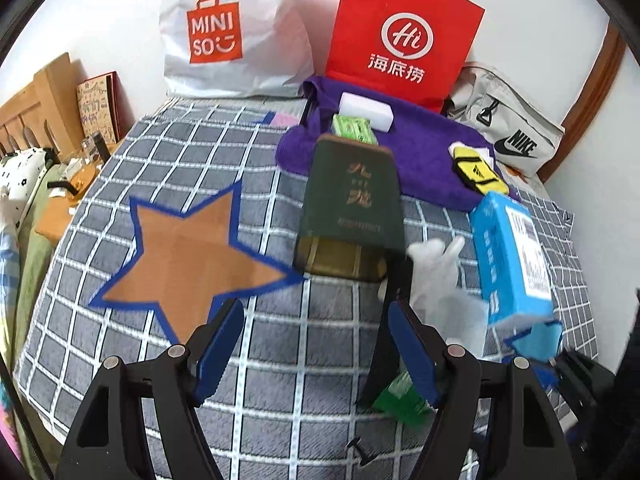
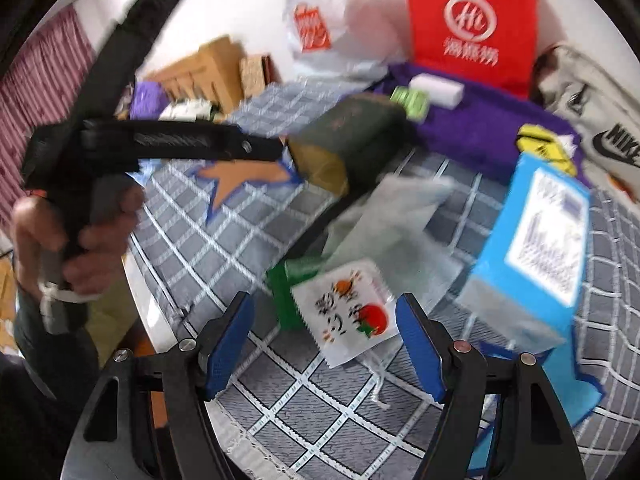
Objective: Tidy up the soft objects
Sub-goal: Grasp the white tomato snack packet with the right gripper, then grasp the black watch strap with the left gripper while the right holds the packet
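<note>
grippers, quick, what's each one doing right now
left gripper: open, nothing between its fingers.
right gripper: open, holding nothing, white sachet ahead.

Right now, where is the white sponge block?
In the left wrist view the sponge lies far back on the purple towel, just behind the green packet and before the red bag.

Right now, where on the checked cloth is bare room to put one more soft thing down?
The star patch and the checked cloth in front of it, left of the green box, lie bare. The right side is crowded: blue box, white glove, fruit-print packet and purple towel sit close together.
</note>
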`<move>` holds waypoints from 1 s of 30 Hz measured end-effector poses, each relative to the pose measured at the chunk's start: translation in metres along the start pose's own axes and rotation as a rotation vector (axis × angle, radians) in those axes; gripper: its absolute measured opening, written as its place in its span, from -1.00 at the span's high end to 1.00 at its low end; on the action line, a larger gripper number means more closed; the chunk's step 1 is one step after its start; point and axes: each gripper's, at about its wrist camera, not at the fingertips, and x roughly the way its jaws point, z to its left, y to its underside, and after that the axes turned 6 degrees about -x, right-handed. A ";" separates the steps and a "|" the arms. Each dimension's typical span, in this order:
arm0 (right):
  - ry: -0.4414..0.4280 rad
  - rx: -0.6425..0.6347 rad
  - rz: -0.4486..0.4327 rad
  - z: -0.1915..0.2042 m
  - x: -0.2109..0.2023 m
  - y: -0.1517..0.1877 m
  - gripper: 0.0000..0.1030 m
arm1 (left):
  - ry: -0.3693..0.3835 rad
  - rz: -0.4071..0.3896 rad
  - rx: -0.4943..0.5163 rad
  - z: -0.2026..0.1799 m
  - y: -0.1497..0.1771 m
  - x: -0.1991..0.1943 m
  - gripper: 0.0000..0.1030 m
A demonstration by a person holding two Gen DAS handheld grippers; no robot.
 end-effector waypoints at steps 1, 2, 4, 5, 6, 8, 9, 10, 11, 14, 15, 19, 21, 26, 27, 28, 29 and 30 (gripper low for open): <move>0.005 -0.012 0.002 0.000 0.005 0.001 -0.45 | 0.003 0.000 0.001 0.002 0.003 0.000 -0.42; 0.009 -0.019 0.007 -0.001 0.010 0.003 -0.47 | 0.004 0.000 -0.002 0.005 0.006 0.000 -0.42; 0.036 -0.032 0.018 -0.003 0.022 0.004 -0.47 | 0.008 0.002 -0.005 0.011 0.012 0.001 -0.42; 0.055 -0.040 0.025 -0.003 0.027 0.004 -0.47 | 0.008 0.006 -0.006 0.013 0.014 0.001 -0.42; 0.069 -0.046 0.041 -0.004 0.034 0.004 -0.47 | 0.007 0.008 -0.009 0.015 0.016 0.002 -0.42; 0.063 -0.038 0.059 -0.006 0.043 0.004 -0.47 | 0.008 0.010 -0.009 0.018 0.018 0.002 -0.42; 0.055 -0.033 0.066 -0.007 0.046 0.006 -0.45 | 0.004 0.011 -0.012 0.020 0.019 0.002 -0.42; 0.055 -0.032 0.068 -0.008 0.047 0.007 -0.40 | 0.000 0.013 -0.017 0.021 0.020 0.003 -0.42; 0.056 -0.034 0.062 -0.006 0.045 0.008 -0.23 | 0.001 0.015 -0.019 0.022 0.020 0.003 -0.42; 0.054 -0.046 0.032 -0.004 0.031 0.010 -0.06 | 0.001 0.019 -0.013 0.021 0.022 0.005 -0.42; 0.040 -0.043 0.016 -0.004 0.025 0.011 -0.06 | 0.001 0.021 -0.012 0.019 0.022 0.005 -0.42; -0.006 -0.014 -0.016 -0.007 0.014 0.014 -0.02 | 0.010 0.029 0.004 0.011 0.026 0.007 -0.42; -0.011 0.004 -0.043 -0.008 0.005 0.016 -0.02 | 0.014 0.029 0.018 0.006 0.028 0.007 -0.42; 0.000 0.029 -0.105 -0.013 -0.024 0.024 -0.02 | 0.077 0.035 0.046 -0.011 0.031 0.016 -0.42; 0.006 0.035 -0.108 -0.016 -0.028 0.027 -0.02 | 0.092 0.038 0.053 -0.015 0.031 0.019 -0.42; 0.011 0.043 -0.109 -0.019 -0.031 0.030 -0.02 | 0.107 0.041 0.062 -0.019 0.031 0.022 -0.42; 0.019 0.056 -0.109 -0.023 -0.035 0.034 -0.02 | 0.124 0.038 0.071 -0.022 0.030 0.025 -0.42; 0.029 0.069 -0.109 -0.027 -0.038 0.039 -0.02 | 0.140 0.035 0.070 -0.025 0.028 0.028 -0.42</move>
